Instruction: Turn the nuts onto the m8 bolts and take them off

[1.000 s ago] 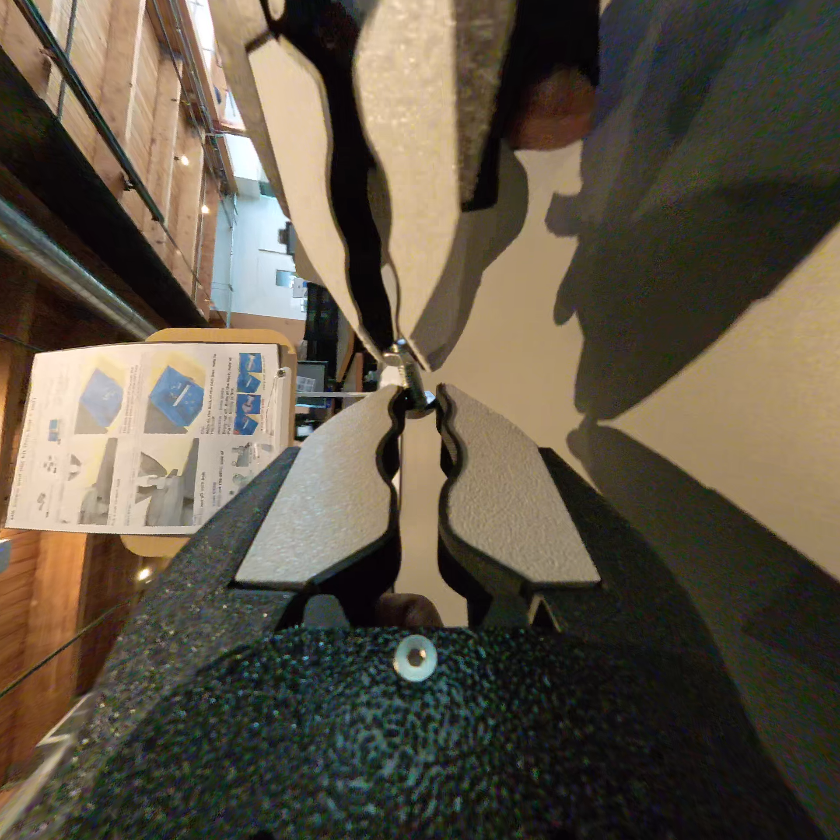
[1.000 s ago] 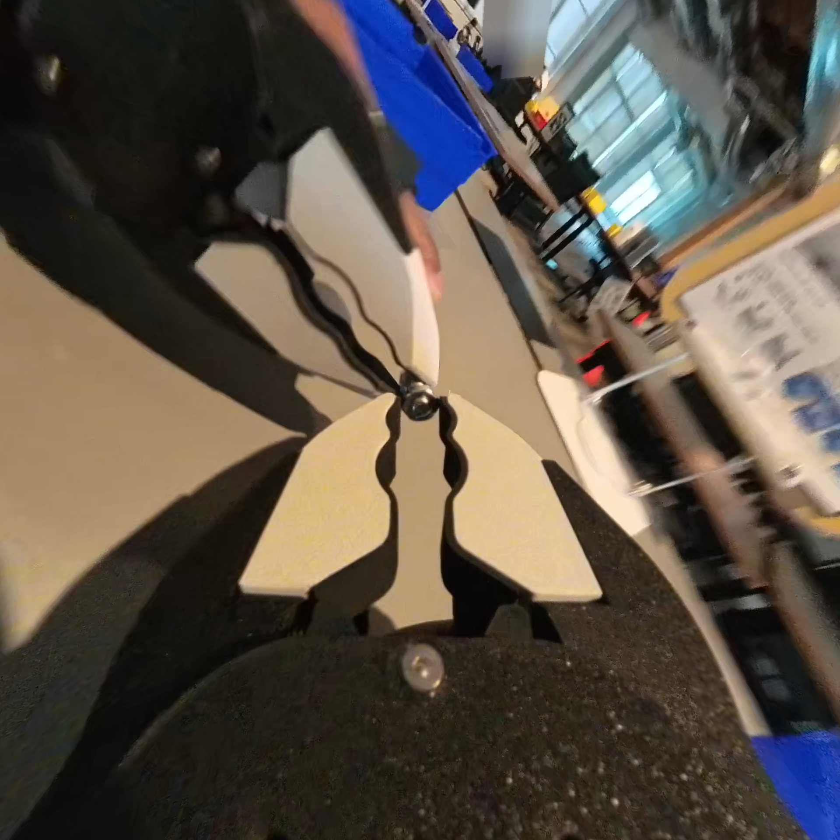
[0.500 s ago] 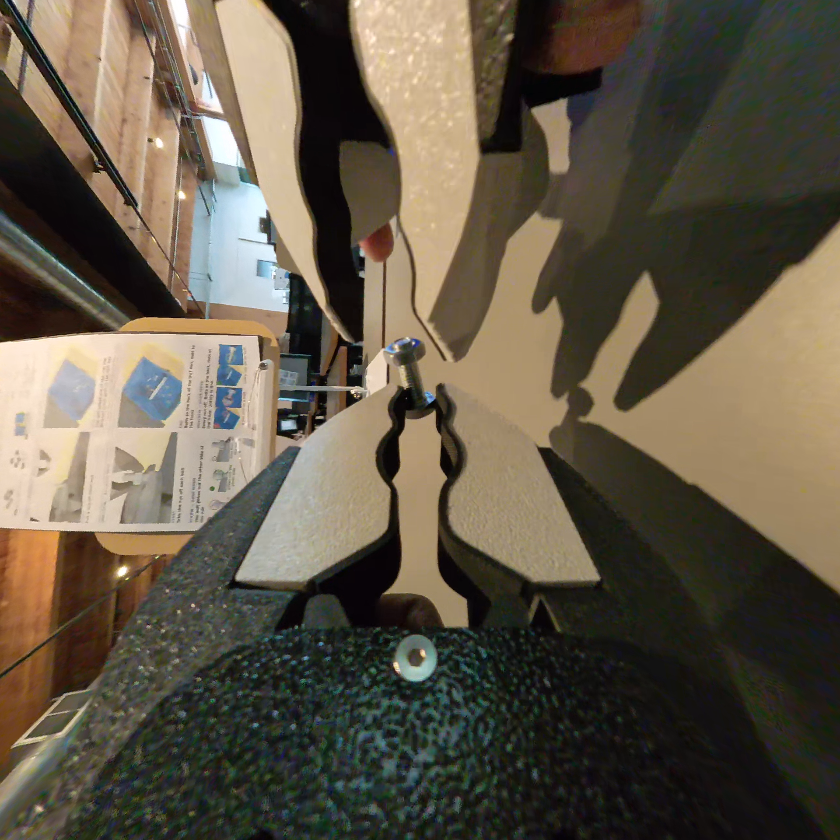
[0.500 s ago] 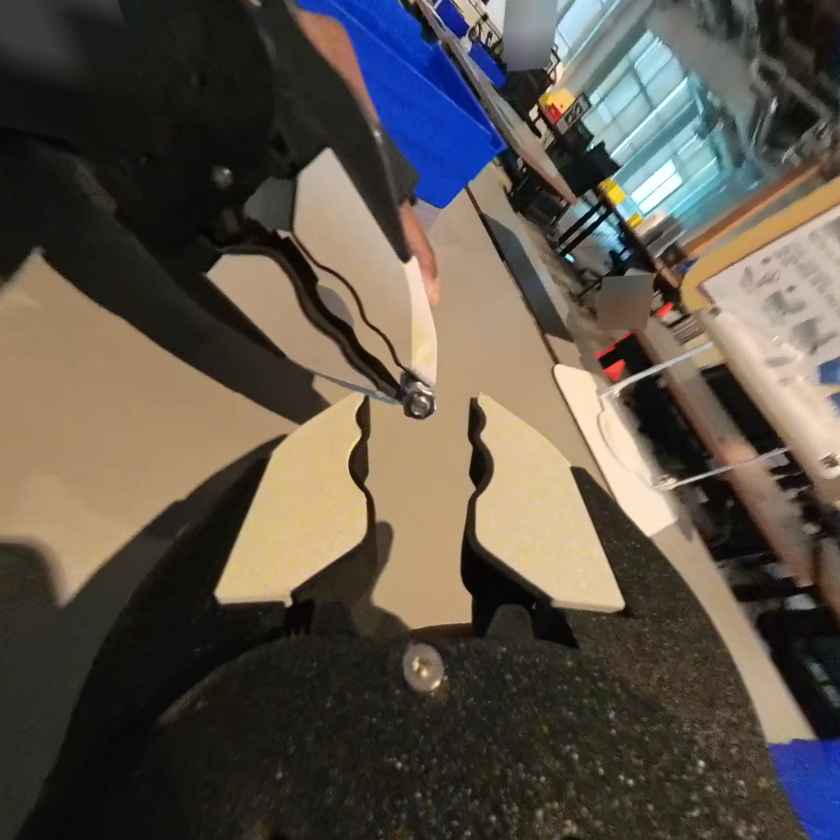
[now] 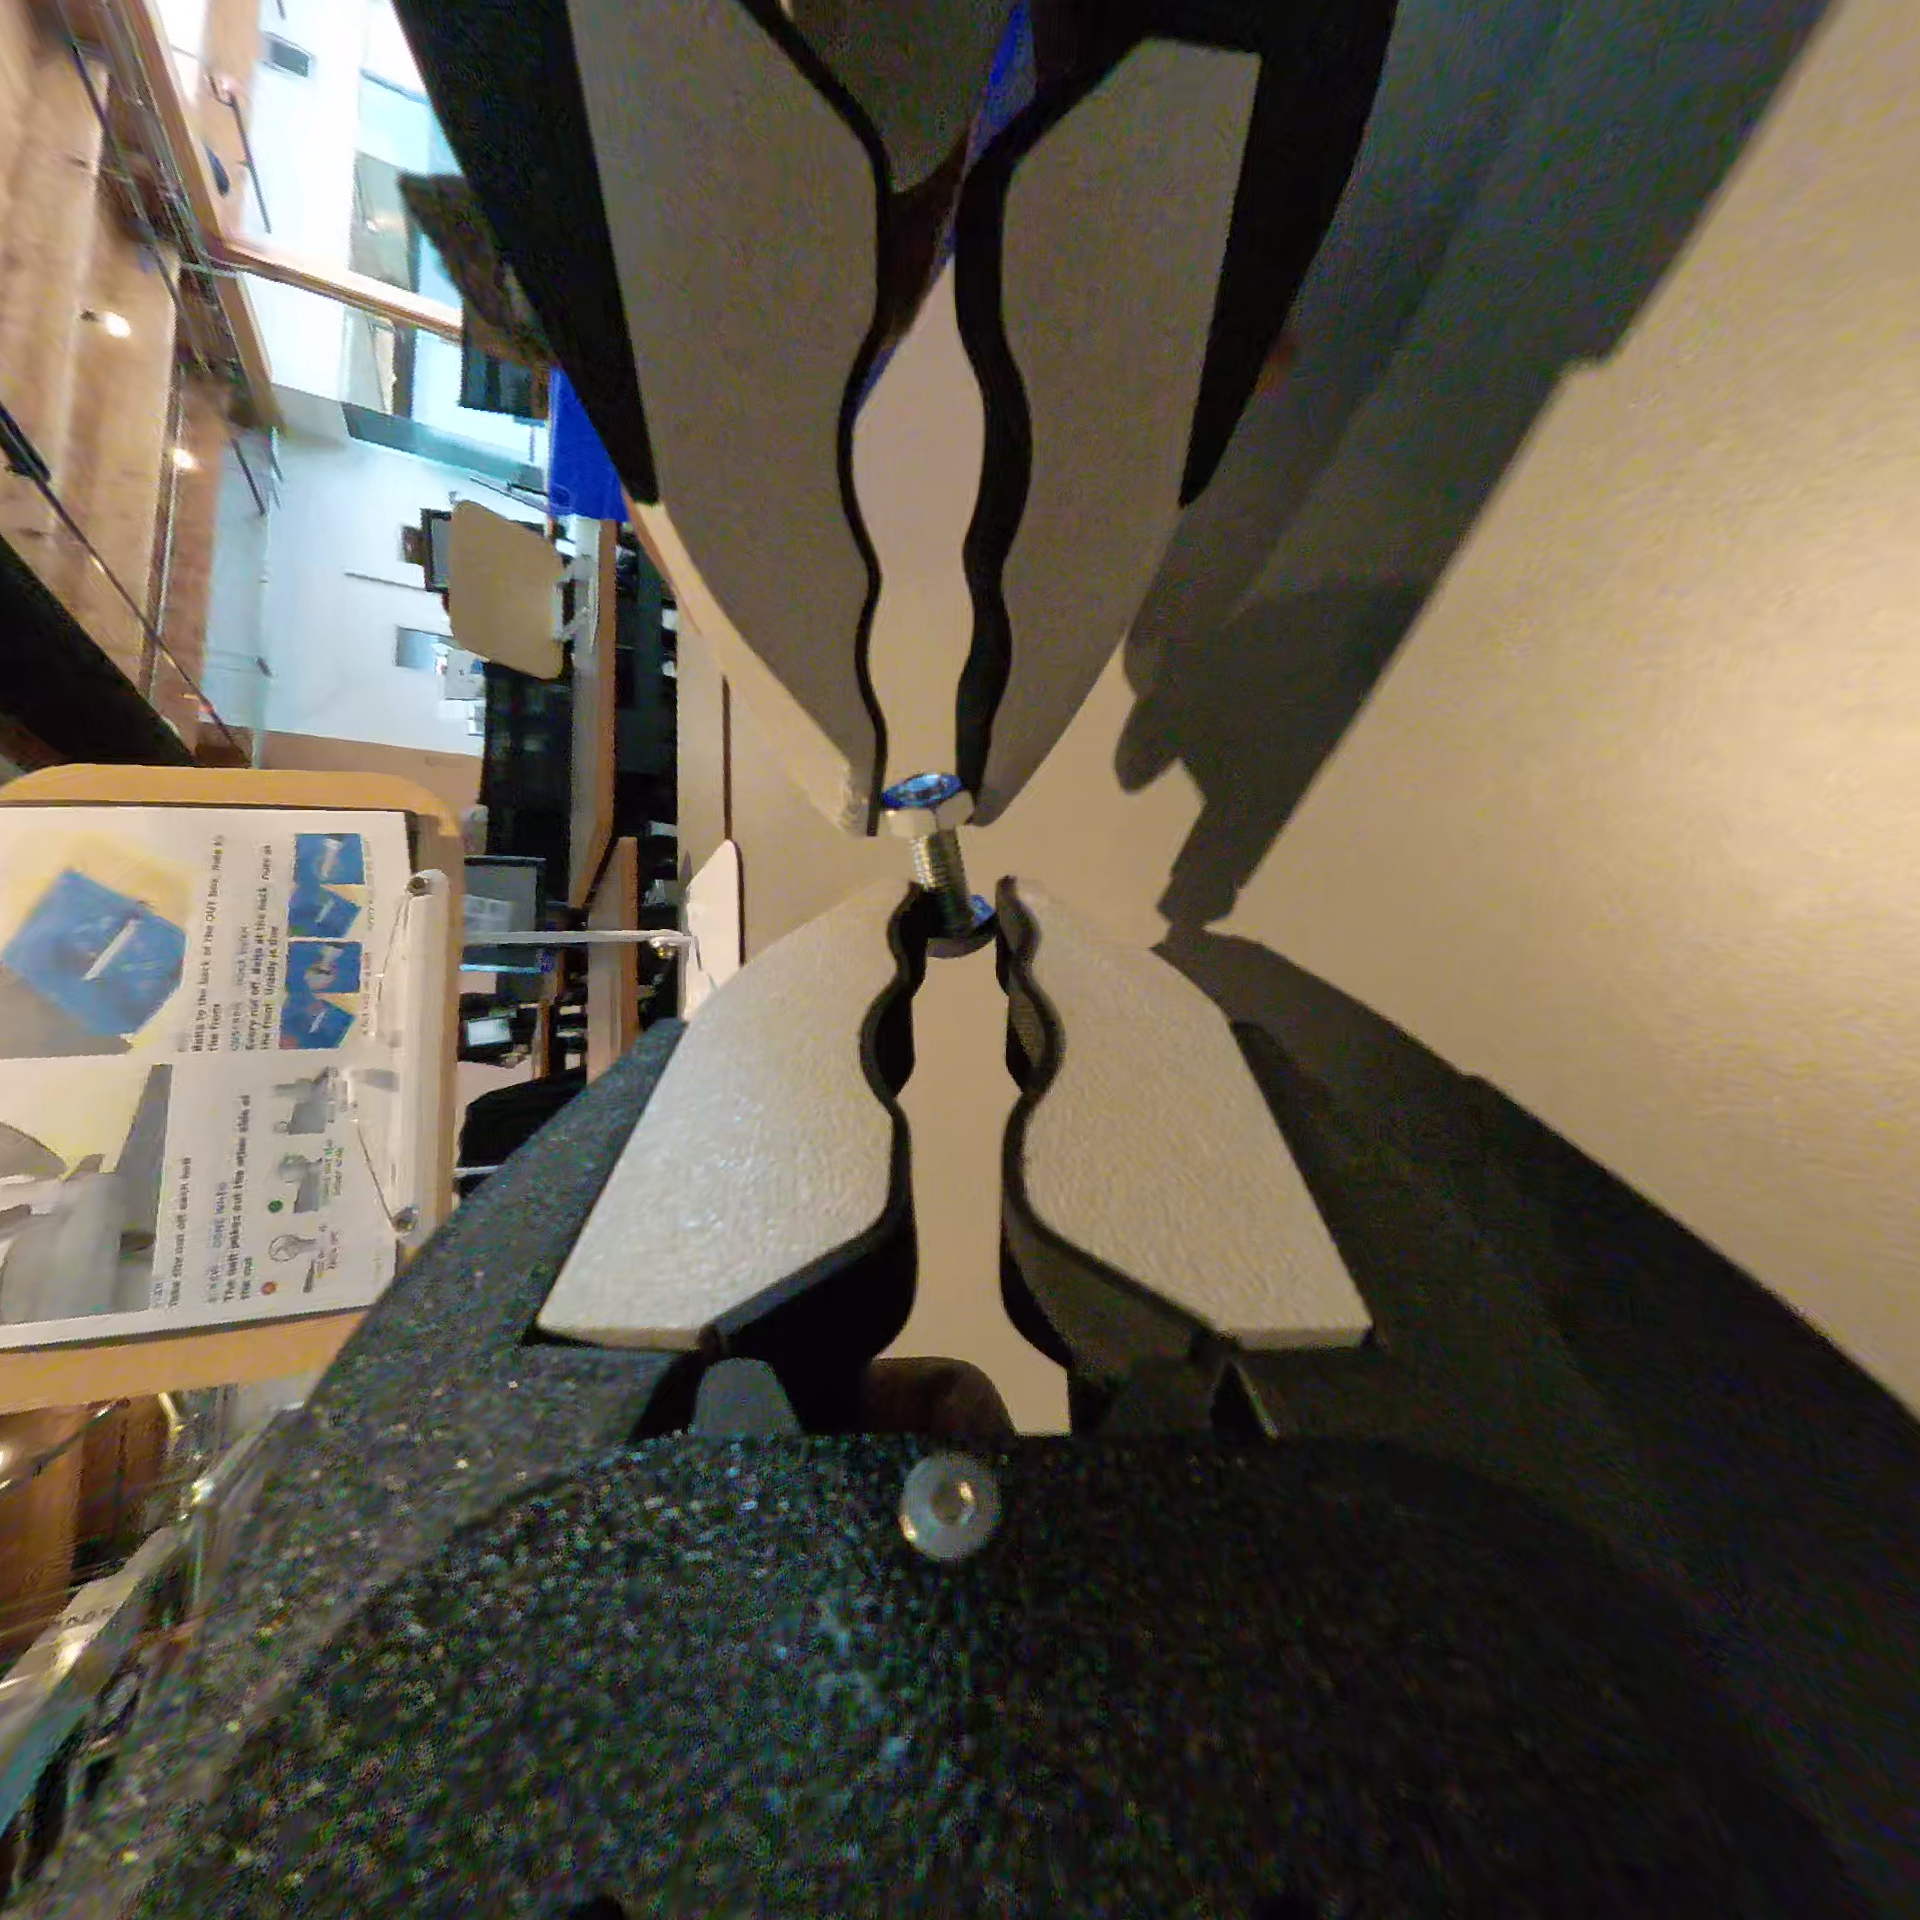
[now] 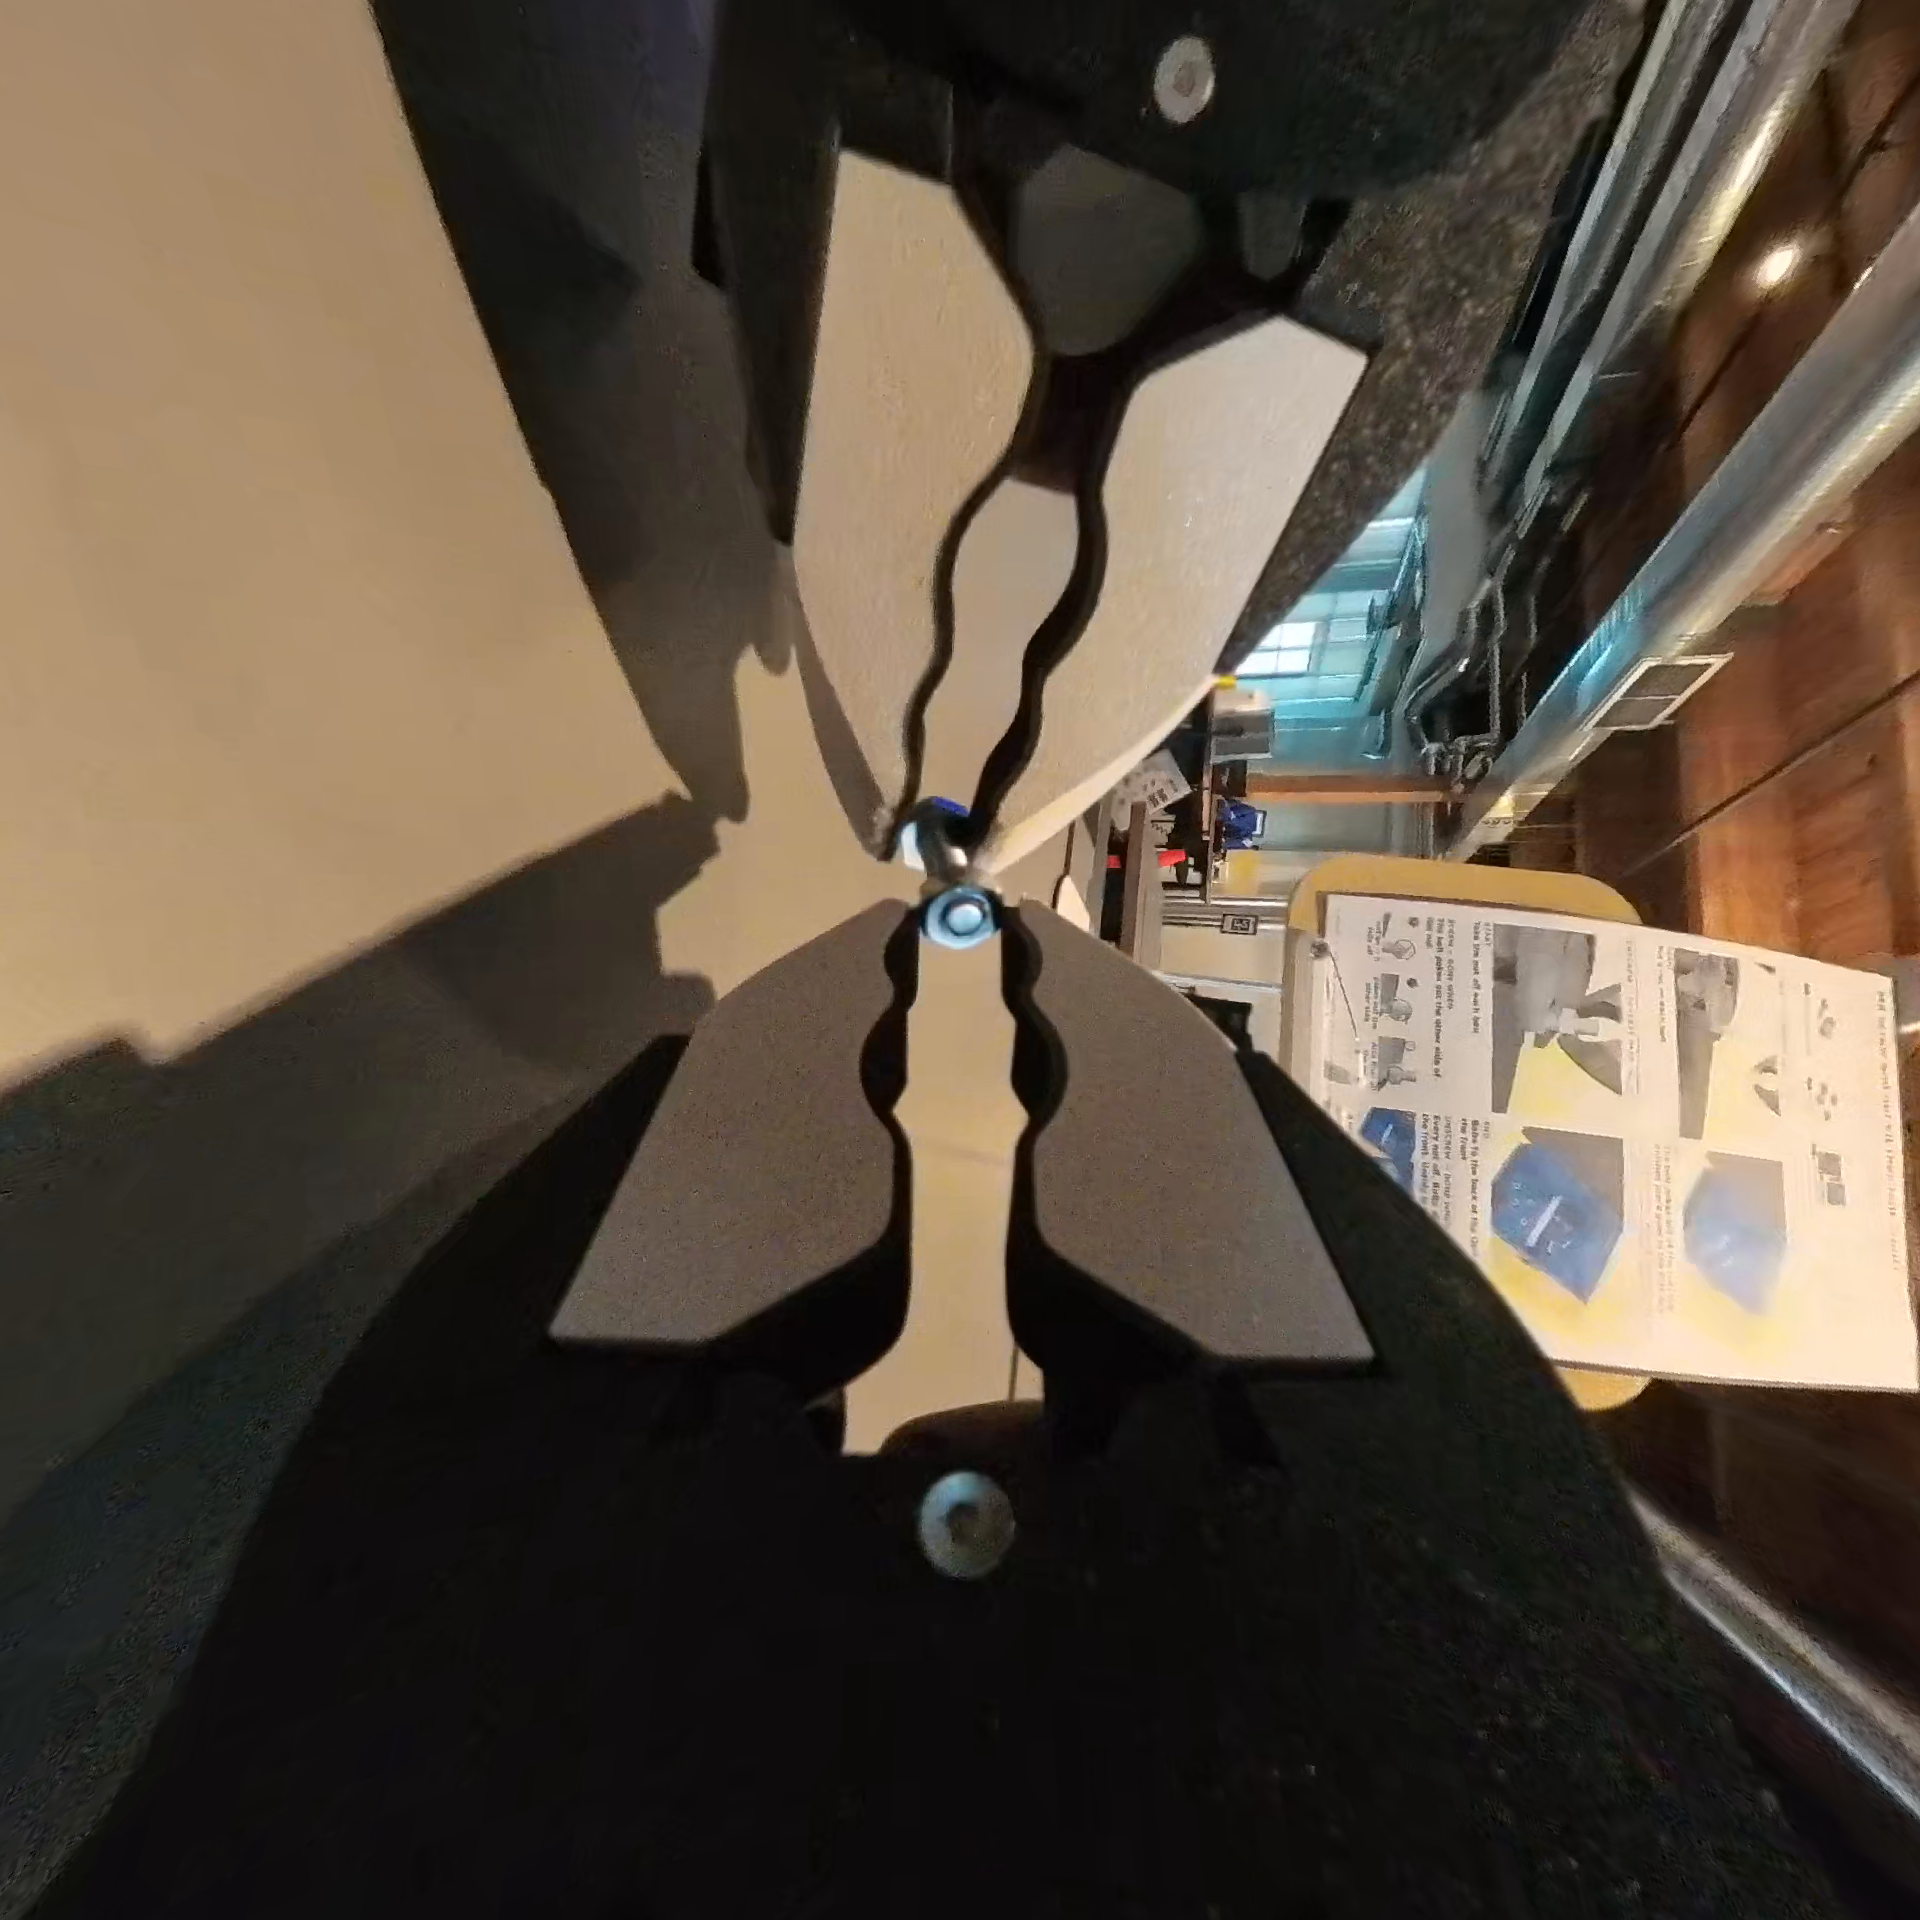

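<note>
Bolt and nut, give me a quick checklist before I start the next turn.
1. Left gripper shut on the bolt: ok.
2. Right gripper shut on the nut: ok.
3. Nut on the thread: ok, the bolt's tip shows through it in the right wrist view.
4. Grippers tip to tip, roughly in line: ok.
5. Bare thread between nut and head: ok.
6. Grip firm enough not to slip: cannot tell.

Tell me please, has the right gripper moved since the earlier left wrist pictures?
Yes: the right gripper came in toward the bolt, its jaws now gripping the nut.
</note>
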`<action>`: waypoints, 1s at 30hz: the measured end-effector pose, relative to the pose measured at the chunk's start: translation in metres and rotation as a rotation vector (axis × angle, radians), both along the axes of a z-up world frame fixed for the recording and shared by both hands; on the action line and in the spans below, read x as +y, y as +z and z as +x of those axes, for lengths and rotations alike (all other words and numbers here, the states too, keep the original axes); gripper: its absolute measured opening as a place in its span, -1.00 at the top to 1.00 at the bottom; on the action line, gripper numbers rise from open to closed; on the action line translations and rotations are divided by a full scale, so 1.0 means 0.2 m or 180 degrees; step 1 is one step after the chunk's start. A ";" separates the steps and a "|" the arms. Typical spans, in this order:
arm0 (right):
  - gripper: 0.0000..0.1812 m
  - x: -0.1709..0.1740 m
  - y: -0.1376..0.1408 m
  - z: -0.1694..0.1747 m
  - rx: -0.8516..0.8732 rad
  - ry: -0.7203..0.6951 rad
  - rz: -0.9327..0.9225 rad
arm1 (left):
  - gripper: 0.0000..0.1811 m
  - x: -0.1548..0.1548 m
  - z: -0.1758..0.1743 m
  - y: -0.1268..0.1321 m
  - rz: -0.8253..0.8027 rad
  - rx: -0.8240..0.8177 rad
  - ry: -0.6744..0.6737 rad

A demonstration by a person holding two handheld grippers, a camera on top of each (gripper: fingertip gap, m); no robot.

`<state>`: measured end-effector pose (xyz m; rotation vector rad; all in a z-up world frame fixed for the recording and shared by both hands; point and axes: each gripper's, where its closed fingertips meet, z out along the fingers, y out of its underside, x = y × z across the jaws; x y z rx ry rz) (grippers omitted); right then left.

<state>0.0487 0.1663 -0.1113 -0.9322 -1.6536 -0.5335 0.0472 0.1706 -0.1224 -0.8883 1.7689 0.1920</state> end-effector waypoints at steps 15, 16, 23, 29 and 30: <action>0.67 0.04 0.12 -0.02 0.1939 -0.0440 -0.1806 | 0.86 0.06 -0.01 0.11 0.0565 -0.0179 0.0210; 0.76 0.04 0.12 -0.02 0.1926 -0.0441 -0.1823 | 0.86 0.06 -0.01 0.12 0.0576 -0.0192 0.0209; 0.83 -0.01 0.07 -0.02 0.0675 -0.0011 -0.0504 | 0.86 0.02 0.00 0.05 0.0029 -0.0156 0.0060; 0.68 -0.03 0.08 -0.02 0.0537 0.0039 -0.0265 | 0.86 0.02 0.00 0.04 -0.0080 -0.0217 0.0118; 0.67 -0.03 0.10 -0.03 0.0813 0.0023 -0.0495 | 0.86 0.03 0.00 0.06 0.0004 -0.0224 0.0149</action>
